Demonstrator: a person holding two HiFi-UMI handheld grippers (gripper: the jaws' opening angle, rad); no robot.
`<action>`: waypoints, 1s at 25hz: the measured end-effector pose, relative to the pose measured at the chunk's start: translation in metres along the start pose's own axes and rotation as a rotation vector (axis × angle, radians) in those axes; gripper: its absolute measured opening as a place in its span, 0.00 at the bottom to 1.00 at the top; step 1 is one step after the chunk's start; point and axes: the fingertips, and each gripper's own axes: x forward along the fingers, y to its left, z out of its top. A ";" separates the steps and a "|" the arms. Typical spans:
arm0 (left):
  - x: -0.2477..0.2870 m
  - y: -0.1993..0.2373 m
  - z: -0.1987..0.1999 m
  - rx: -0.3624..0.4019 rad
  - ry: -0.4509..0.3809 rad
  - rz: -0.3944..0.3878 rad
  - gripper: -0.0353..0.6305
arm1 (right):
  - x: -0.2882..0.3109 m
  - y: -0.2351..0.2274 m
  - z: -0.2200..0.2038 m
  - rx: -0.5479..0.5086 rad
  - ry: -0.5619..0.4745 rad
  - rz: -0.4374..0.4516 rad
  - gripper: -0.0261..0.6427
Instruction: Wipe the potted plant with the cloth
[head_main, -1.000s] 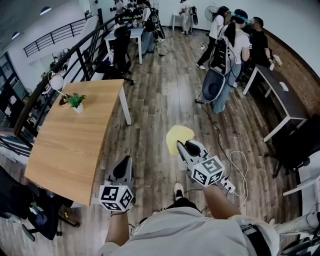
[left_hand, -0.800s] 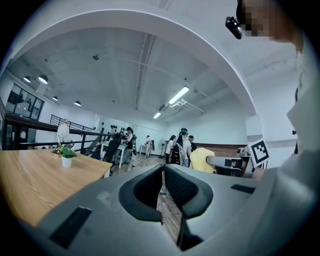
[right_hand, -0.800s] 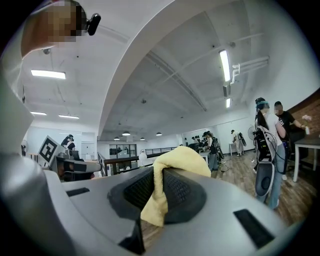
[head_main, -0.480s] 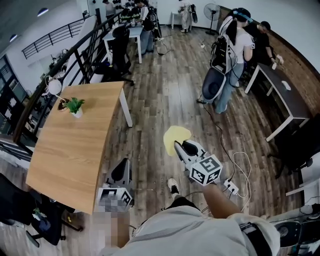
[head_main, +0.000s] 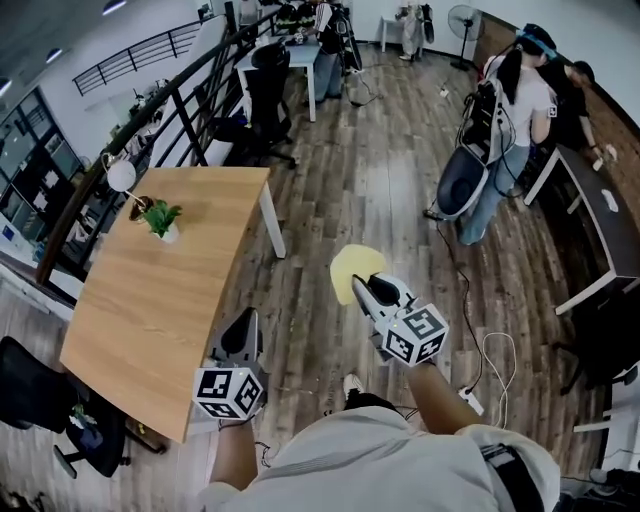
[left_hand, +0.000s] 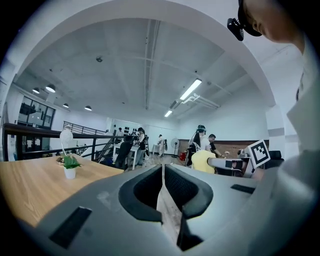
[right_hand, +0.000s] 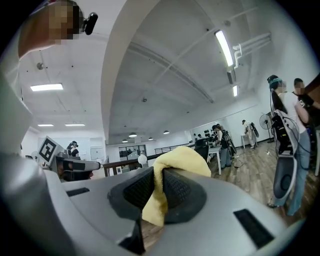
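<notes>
**Head view.** The person stands on the wooden floor (head_main: 330, 200) off the near right corner of the wooden table (head_main: 140, 310). Both tools are held level and aimed toward 12 o'clock.

**Task objects.** The potted plant (head_main: 161, 219) is a small green sprig in a white pot. It stands upright near the far end of the table, at about 10 o'clock from the person and well apart from both tools. A white globe lamp (head_main: 121, 176) stands just beside it, at its 11 o'clock.

**Right gripper (head_main: 362, 287).** The 2 jaws pinch a fold of the yellow cloth (head_main: 355, 268). The right gripper view shows the fabric clamped between the ribbed pads (right_hand: 177, 187), with the rest bulging up and forward over the tips. This hold probably leaves a loose, padded face ahead of the jaws, so that fabric rather than hard plastic would meet the leaves.

**Left gripper (head_main: 248, 322).** The jaws are pressed together with nothing between them, and only a thin seam shows in the left gripper view. In that view the plant sits at 9 o'clock of the tips. The empty tool is probably kept free to steady the pot.

**Stage.** By this reading the approach is in hand and no wiping has begun. The cloth must be carried toward 10 o'clock, across the table, before contact is possible. The light pot could tip under a firm stroke.

**Background.** At 1 o'clock, several people (head_main: 505, 110) stand near a dark desk (head_main: 600, 225).
</notes>
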 end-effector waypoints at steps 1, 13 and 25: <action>0.013 0.000 0.002 0.001 -0.001 0.009 0.09 | 0.008 -0.013 0.004 0.001 -0.001 0.008 0.18; 0.116 0.011 0.010 -0.021 -0.015 0.140 0.09 | 0.093 -0.109 0.016 0.014 0.039 0.142 0.18; 0.175 0.103 0.005 -0.059 -0.030 0.156 0.09 | 0.202 -0.128 0.004 -0.007 0.077 0.156 0.18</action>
